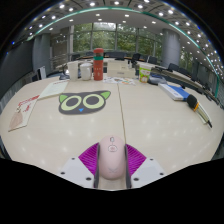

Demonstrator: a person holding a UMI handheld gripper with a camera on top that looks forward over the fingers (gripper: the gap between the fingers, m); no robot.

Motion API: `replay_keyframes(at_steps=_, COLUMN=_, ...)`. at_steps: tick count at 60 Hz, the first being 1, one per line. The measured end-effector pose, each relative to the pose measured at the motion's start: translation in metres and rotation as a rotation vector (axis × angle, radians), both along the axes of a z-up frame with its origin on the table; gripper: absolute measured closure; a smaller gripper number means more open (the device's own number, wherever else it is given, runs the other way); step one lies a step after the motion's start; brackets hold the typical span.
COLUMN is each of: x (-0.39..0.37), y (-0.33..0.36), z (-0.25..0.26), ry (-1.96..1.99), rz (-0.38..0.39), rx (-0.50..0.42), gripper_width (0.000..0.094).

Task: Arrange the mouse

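Gripper view: the gripper (pixel 111 168) pinches a pale pink mouse (pixel 111 159) between its purple pads (pixel 91 156), both fingers pressed to its sides. The mouse is smooth, rounded and oval, its long axis running near to far, with the seam and wheel end pointing away toward the far side. It sits at the near edge of the pale, matte desk (pixel 150 120). Farther off lies a flat mat (pixel 84 101) printed with a black, green-eyed cartoon face, and beyond it a red bottle (pixel 98 65).

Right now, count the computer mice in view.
1. The pale pink computer mouse sits between the purple-padded jaws of the gripper, short of the cartoon-eyed mouse mat. Table clutter may hide others.
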State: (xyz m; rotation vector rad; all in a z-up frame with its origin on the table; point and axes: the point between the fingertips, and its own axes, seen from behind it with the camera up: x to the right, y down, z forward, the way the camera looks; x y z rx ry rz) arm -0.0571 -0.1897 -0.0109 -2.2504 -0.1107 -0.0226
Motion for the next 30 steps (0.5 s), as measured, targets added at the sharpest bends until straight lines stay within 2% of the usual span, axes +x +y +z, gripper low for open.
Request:
replay_keyframes(at_steps=12, x=-0.013, y=0.006, z=0.033, ry=0.0, rz=-0.005, rx=0.022, gripper_width=0.0608)
replay_keyframes(at_steps=19, x=-0.021, y=0.032, z=0.086, ry=0.011, rz=-0.032, rx=0.102, gripper_width=0.0608)
replay_keyframes(at_steps=30, x=-0.053, y=0.102, z=0.154, ry=0.042, rz=-0.027, rx=0.21, gripper_width=0.0609)
